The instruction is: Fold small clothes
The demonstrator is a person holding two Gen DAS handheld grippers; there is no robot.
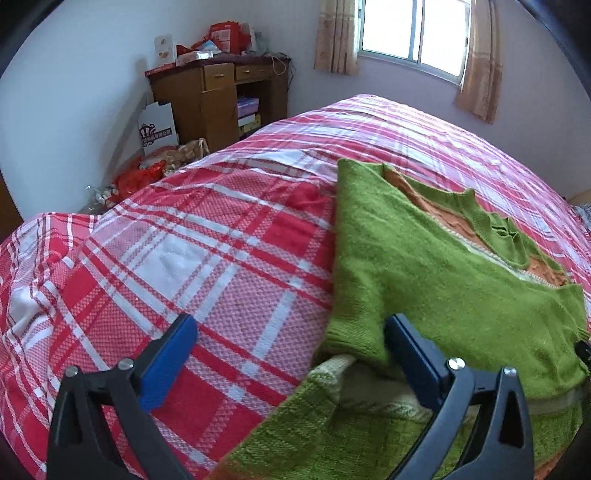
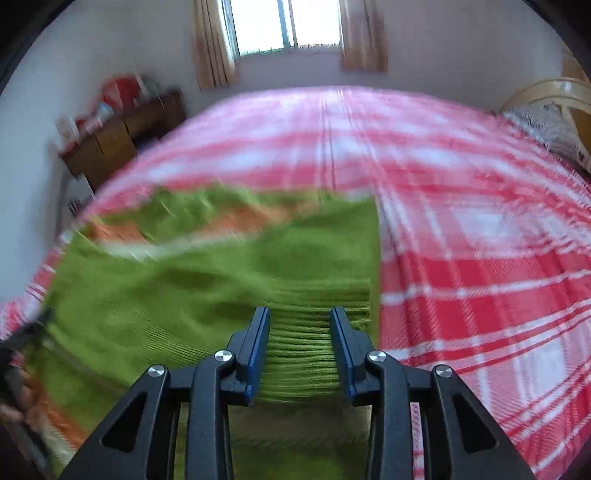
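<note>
A green knitted sweater [image 1: 436, 266] with orange bands and a pale stripe lies on a bed covered by a red, pink and white plaid bedspread [image 1: 207, 251]. In the left wrist view the garment sits toward the near right part of the bed, one green panel folded over so its ribbed hem points at the camera, with a cream and green patterned part under it at the near edge.

The left gripper [image 1: 291, 343] hangs over the bed with its blue-padded jaws spread wide. The left pad is over bare bedspread; the right pad touches the folded green hem from the side, but nothing is pinched between the two.

In the right wrist view, which is blurred, the right gripper [image 2: 300, 325] has its jaws partly closed, with a bunch of ribbed green knit of the sweater [image 2: 207, 280] standing between the pads. Whether the pads press on it cannot be told through the blur. At the left edge of that view a person's hand [image 2: 18, 398] shows, blurred, beside a dark part of the other tool.

Beyond the far left corner of the bed stands a wooden desk [image 1: 218, 99] piled with red boxes, and against it a white paper bag [image 1: 159, 127] with a dark crown-like logo; its writing is too small to read. A curtained window [image 1: 410, 33] is in the far wall.
</note>
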